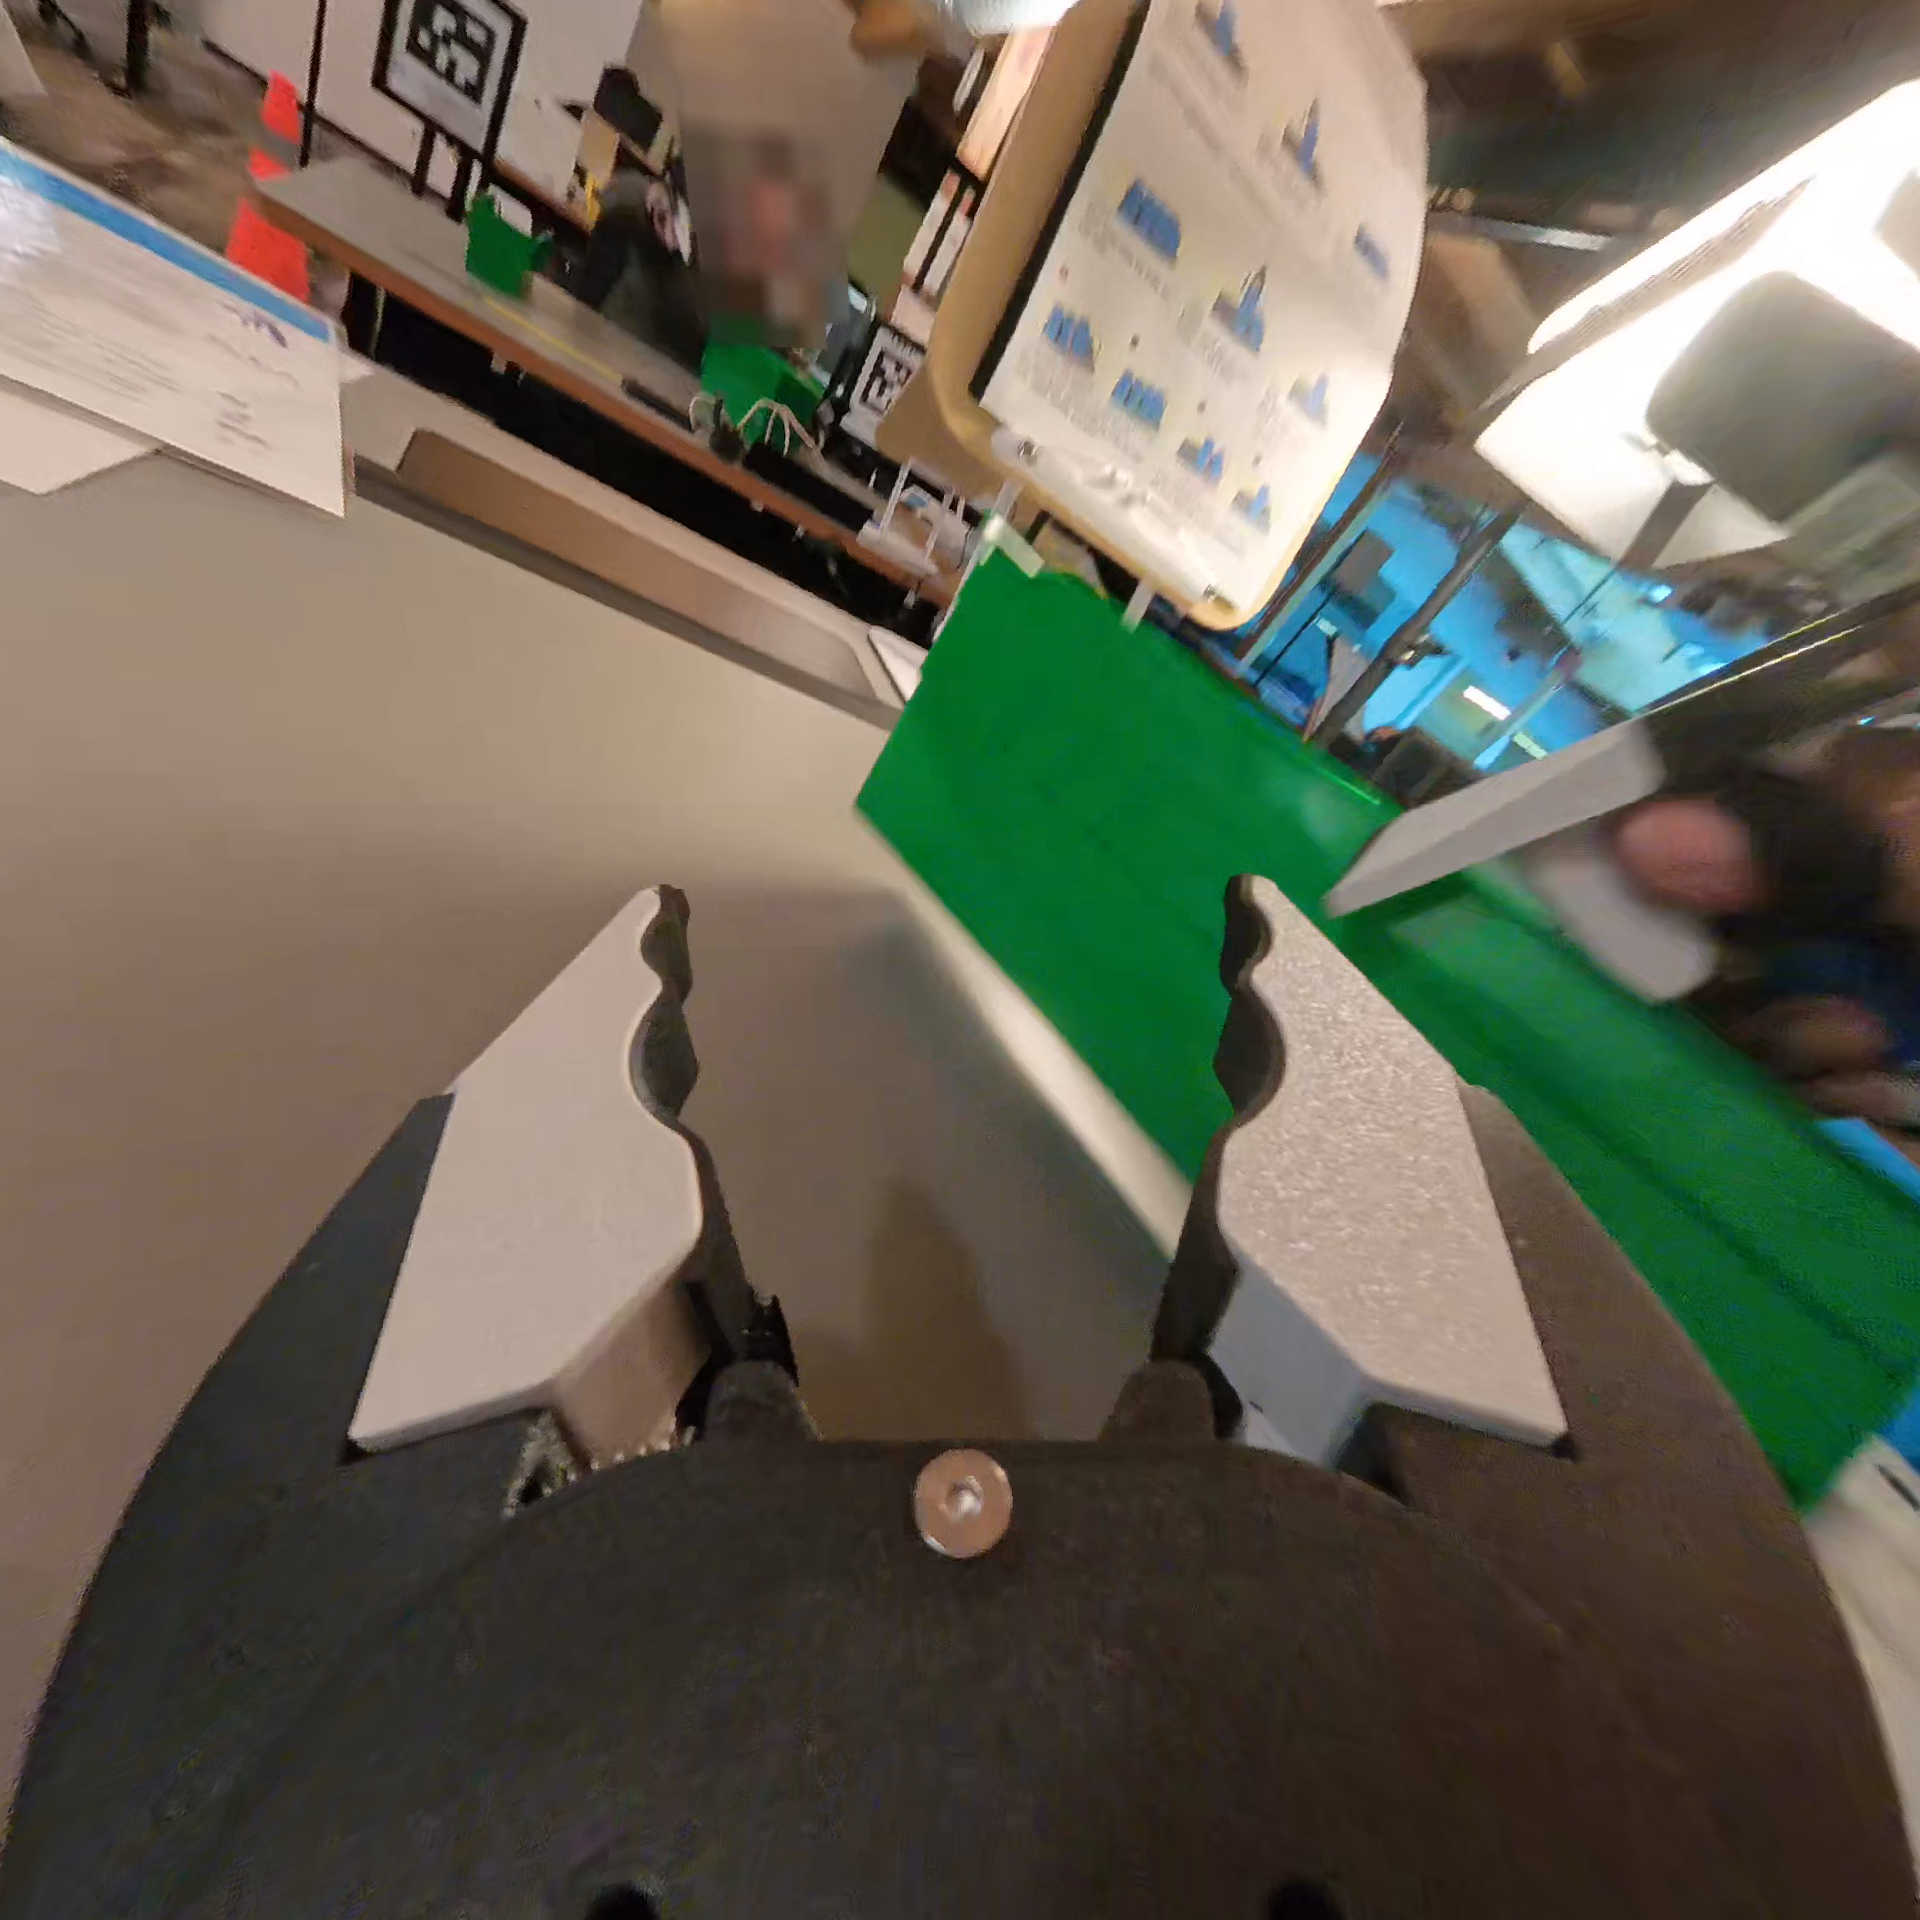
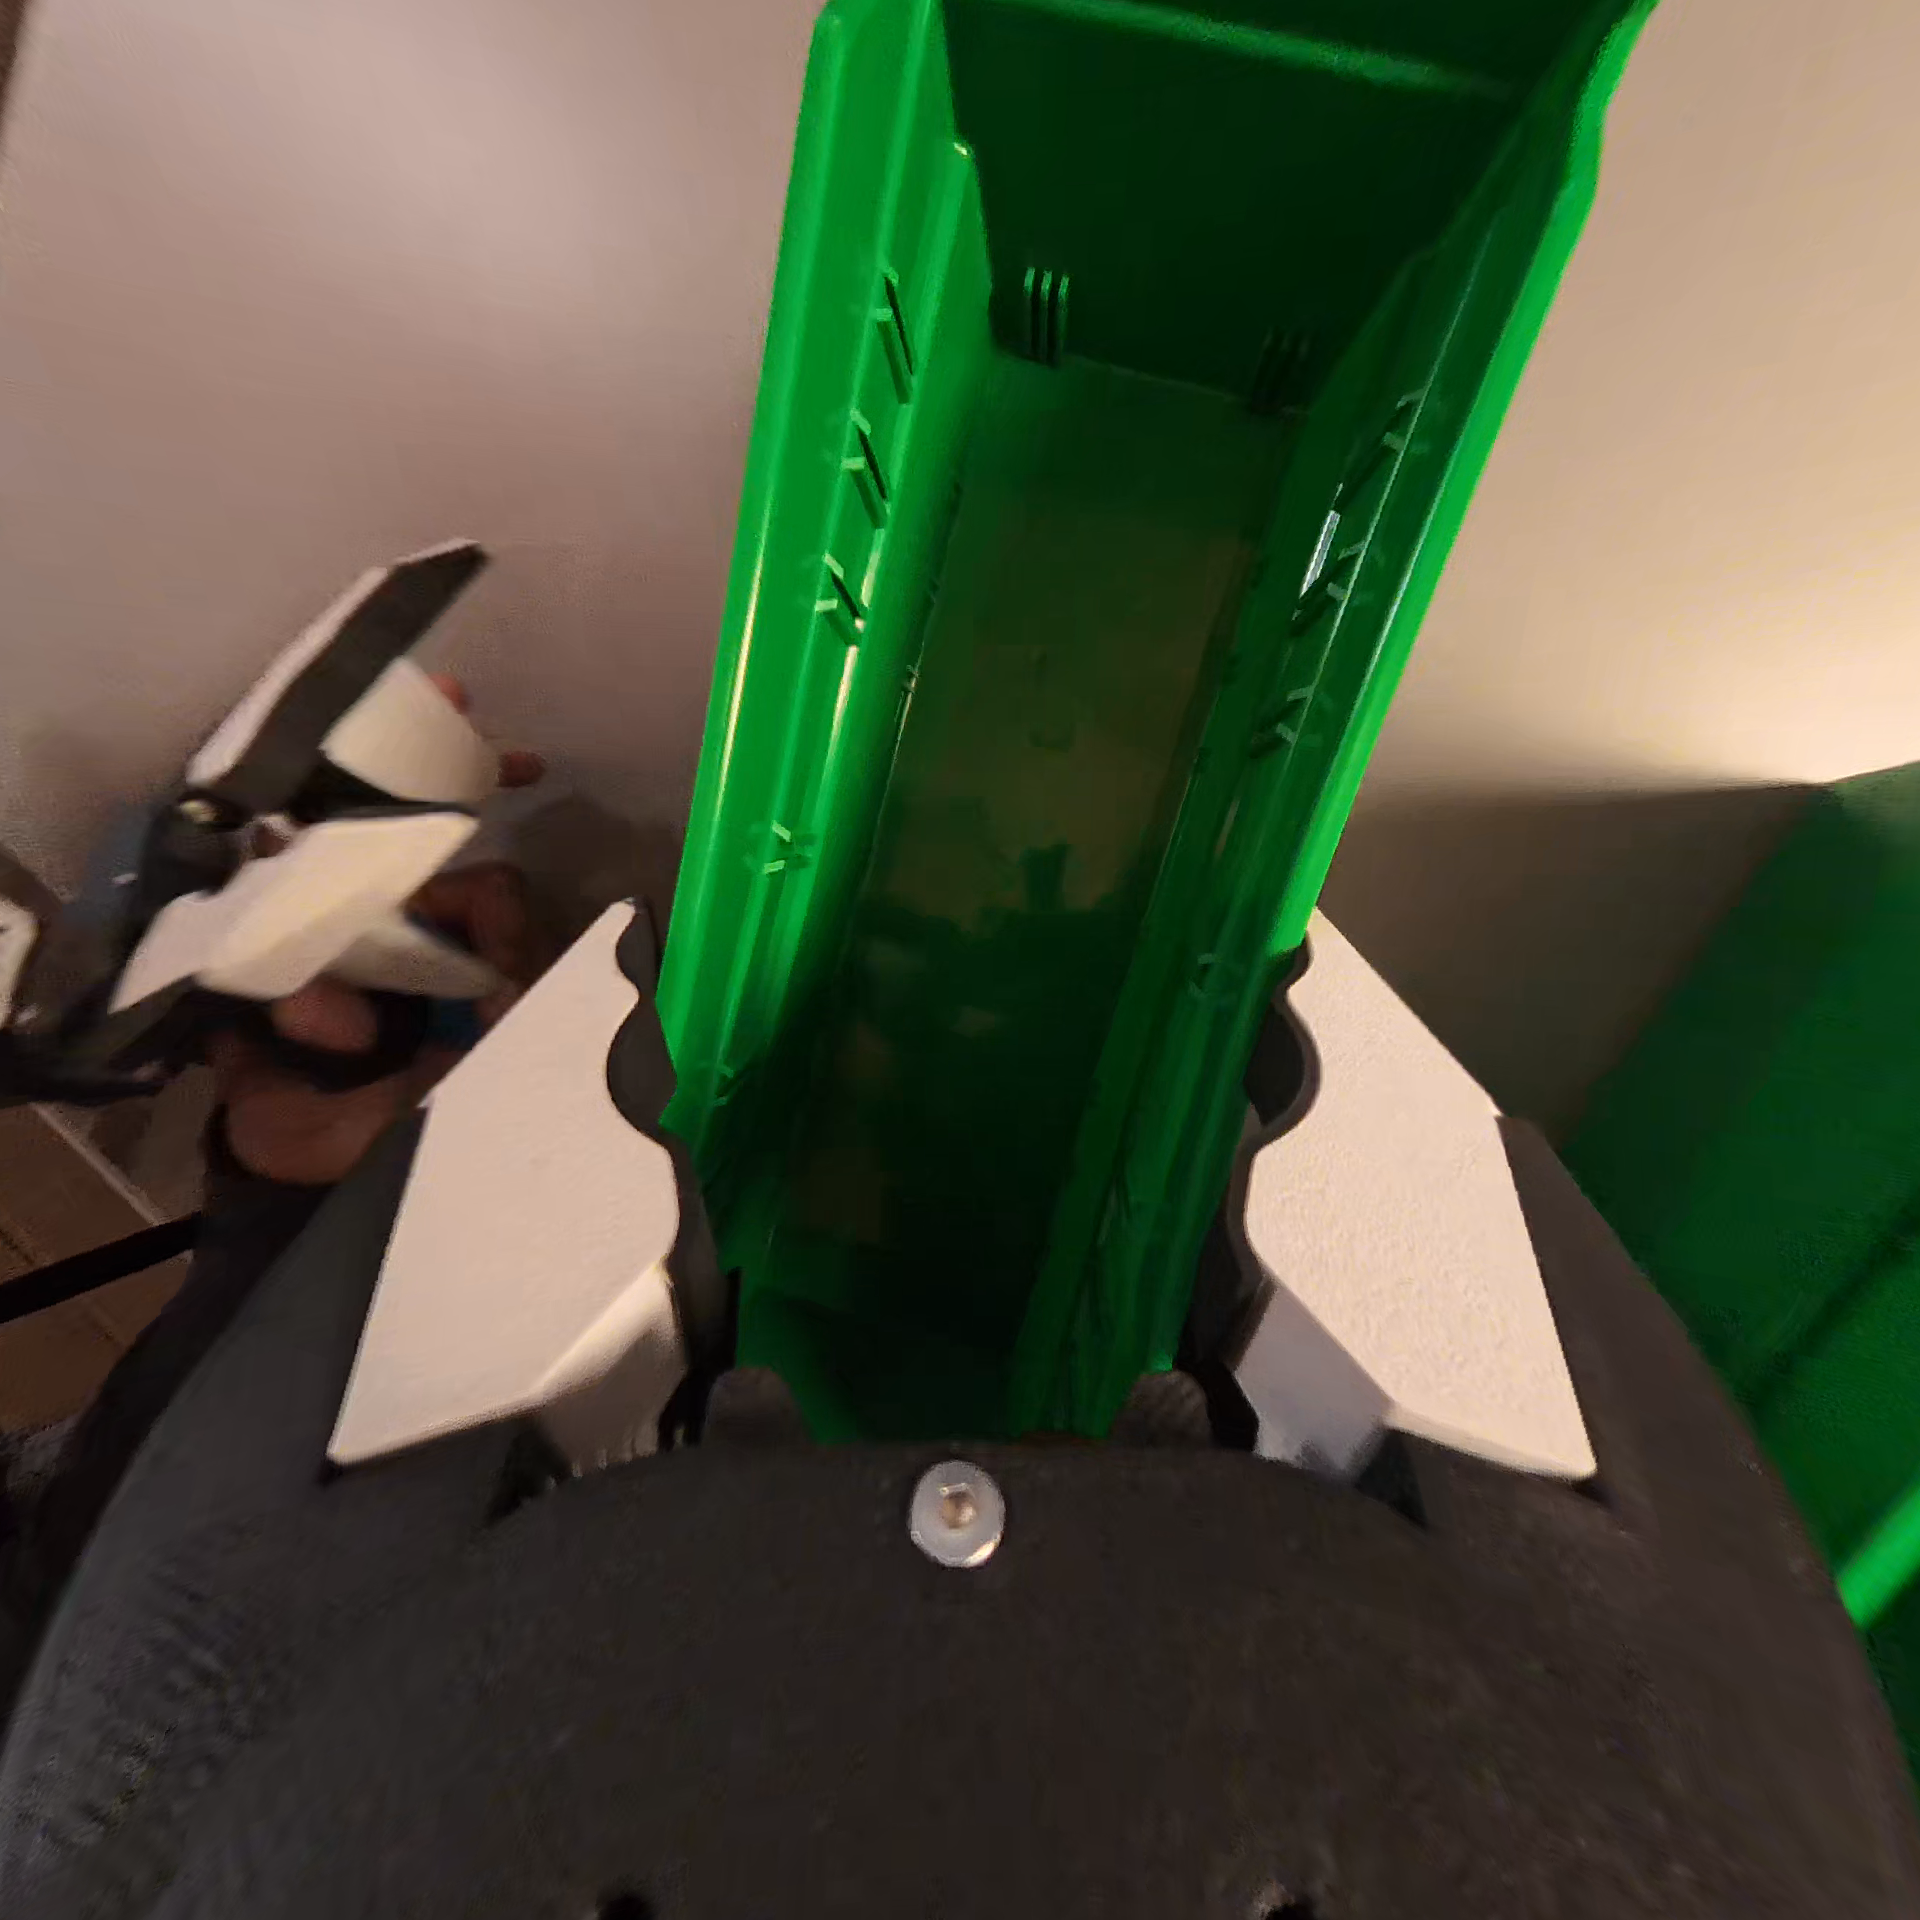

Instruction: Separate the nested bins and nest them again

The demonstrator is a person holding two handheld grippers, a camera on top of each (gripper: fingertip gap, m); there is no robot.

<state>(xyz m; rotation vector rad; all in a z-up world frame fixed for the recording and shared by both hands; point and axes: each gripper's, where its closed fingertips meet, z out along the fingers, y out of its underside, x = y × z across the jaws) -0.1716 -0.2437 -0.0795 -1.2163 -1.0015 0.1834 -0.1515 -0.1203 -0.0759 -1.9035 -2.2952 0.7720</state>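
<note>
pale grey tabletop (image 1: 312, 779), long wooden tables (image 1: 582, 343) behind, orange cone (image 1: 272, 177), blue-lit windows (image 1: 1507, 613).

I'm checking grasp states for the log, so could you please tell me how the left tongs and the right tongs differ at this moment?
The right tongs grip a green bin across its width, fingers against both side walls; the left tongs are open with only the table between the fingers. The right tongs look into the bin; the left tongs sit beside a green bin's outer wall. Both have pale fingers on black bodies.
</note>
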